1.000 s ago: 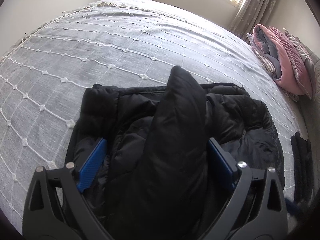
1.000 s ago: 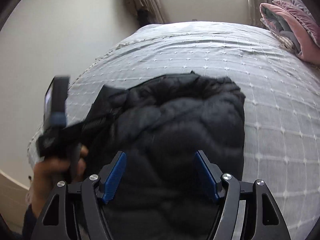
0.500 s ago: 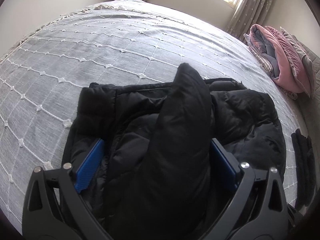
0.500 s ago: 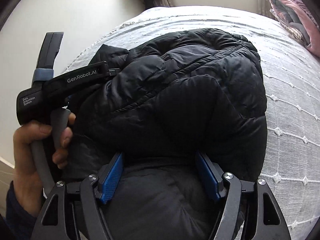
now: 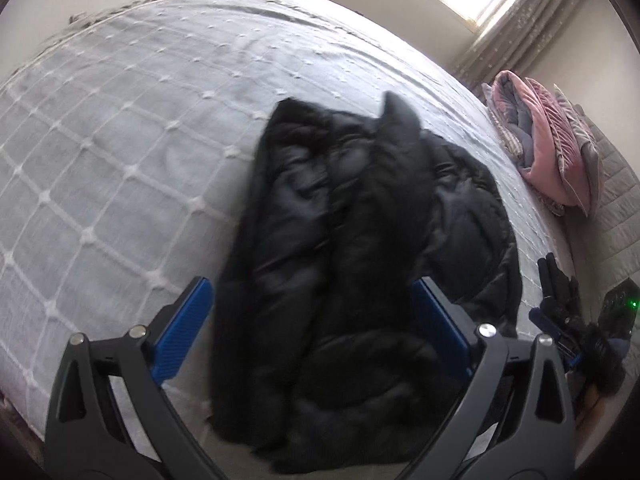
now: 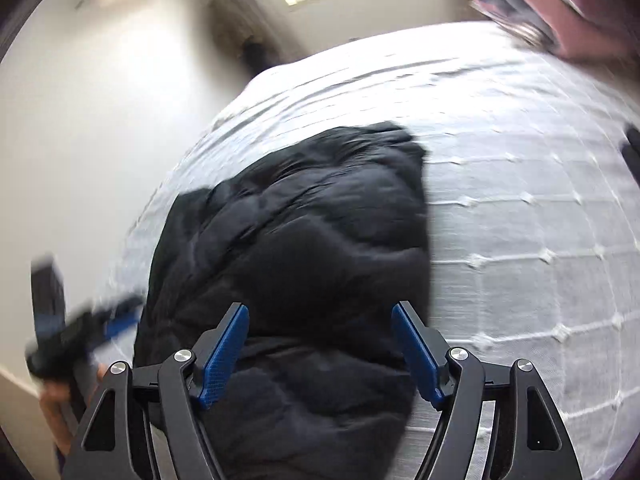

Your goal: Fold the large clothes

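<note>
Between the wide-spread blue pads of the left gripper [image 5: 312,332] lies the black puffer jacket [image 5: 360,264], bundled on the grey bedspread [image 5: 120,160]; the pads do not press it. The right gripper [image 6: 320,348] likewise stands open over the jacket [image 6: 304,248], nothing clamped. Pink folded bedding [image 5: 548,152] sits at the bed's far side. Compared with a second ago, both views have pulled back and are blurred, and the left pad now shows bare bedspread behind it.
</note>
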Demonstrator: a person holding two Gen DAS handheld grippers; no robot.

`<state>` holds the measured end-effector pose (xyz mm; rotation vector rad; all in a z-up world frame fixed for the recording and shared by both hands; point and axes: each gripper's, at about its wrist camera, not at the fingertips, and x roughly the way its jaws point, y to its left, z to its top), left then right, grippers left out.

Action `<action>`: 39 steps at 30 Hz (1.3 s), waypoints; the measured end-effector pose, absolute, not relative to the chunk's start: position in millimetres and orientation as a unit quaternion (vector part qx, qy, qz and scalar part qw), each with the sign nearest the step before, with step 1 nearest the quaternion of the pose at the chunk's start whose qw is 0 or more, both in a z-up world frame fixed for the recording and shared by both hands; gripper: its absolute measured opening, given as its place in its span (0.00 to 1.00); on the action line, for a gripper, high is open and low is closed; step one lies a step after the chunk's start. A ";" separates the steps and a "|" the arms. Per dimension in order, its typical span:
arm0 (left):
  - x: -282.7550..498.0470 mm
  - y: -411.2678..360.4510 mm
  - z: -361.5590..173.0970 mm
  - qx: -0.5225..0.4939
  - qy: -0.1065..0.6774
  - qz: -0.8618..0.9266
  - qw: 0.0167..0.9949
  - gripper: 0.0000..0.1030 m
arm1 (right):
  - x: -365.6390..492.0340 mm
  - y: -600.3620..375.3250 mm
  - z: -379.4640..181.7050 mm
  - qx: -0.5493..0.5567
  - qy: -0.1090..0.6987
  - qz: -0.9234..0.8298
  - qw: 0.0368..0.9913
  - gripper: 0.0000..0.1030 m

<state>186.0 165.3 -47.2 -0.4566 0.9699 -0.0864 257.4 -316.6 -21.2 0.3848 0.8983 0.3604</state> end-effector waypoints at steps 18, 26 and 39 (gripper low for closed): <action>164.7 167.5 -74.3 -0.280 0.474 -0.102 0.829 0.97 | 264.6 -347.2 -49.3 0.277 0.477 0.169 0.817 0.73; 167.6 151.7 -84.3 -0.251 0.481 -0.098 0.834 0.97 | 270.1 -344.2 -63.2 0.277 0.500 0.162 0.805 0.73; 171.2 154.5 -96.3 -0.262 0.495 -0.102 0.822 1.00 | 278.1 -330.8 -93.1 0.301 0.528 0.169 0.776 0.80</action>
